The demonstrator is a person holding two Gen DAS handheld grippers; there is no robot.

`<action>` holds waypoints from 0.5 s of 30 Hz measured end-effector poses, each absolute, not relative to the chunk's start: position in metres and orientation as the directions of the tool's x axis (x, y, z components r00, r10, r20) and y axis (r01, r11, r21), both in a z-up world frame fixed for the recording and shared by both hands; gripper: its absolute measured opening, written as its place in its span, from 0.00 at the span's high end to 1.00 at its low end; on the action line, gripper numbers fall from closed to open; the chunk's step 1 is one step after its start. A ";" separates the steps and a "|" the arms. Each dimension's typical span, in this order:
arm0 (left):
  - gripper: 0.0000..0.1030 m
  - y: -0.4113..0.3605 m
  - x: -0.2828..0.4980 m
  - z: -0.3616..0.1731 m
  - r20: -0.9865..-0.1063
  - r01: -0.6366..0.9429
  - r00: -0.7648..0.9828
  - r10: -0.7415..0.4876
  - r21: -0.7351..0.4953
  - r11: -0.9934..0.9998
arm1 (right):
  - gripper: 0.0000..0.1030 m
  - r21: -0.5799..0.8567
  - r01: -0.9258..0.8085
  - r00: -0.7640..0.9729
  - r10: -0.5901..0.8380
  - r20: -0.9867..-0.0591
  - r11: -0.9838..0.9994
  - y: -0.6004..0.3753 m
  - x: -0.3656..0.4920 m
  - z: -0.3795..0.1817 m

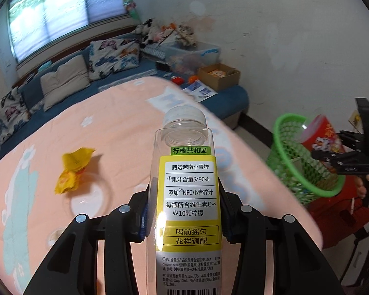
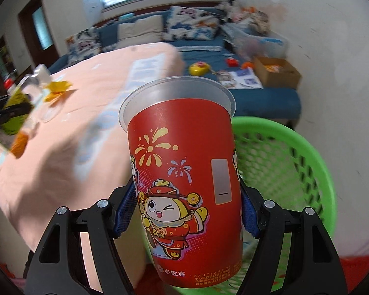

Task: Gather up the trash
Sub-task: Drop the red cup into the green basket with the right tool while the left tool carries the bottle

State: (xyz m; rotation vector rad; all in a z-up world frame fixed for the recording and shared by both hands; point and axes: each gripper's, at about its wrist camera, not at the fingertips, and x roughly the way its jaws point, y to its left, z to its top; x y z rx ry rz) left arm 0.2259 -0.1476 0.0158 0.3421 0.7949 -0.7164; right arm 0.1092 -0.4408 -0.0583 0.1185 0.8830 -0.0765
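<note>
In the left wrist view my left gripper (image 1: 185, 211) is shut on a clear empty bottle (image 1: 189, 172) with a yellow label and a white cap, held over the pink bedspread (image 1: 110, 135). A crumpled yellow wrapper (image 1: 72, 172) lies on the bedspread to its left, beside a clear round plastic piece (image 1: 91, 196). My right gripper (image 2: 188, 211) is shut on a red paper cup (image 2: 184, 184) with a cartoon print, which it holds at the rim of a green mesh basket (image 2: 295, 159). The basket (image 1: 305, 162) stands off the bed's right edge.
A blue sofa (image 1: 61, 73) with patterned pillows runs along the far side under the window. On it are a cardboard box (image 1: 219, 76), a clear storage bin (image 1: 196, 54), leaflets and small toys. A red mat (image 2: 356, 270) covers the floor by the basket.
</note>
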 end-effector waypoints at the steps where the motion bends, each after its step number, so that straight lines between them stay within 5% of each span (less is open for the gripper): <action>1: 0.58 -0.154 0.222 0.017 -0.746 0.706 0.481 -0.461 0.018 0.708 | 0.31 0.061 0.136 0.629 -0.038 -0.776 0.989 -0.448 0.106 -0.060; 15: 0.58 -0.264 0.181 0.027 -0.726 0.820 0.389 -0.567 -0.007 0.572 | 0.22 0.060 0.292 0.601 -0.134 -0.788 0.955 -0.511 0.071 -0.081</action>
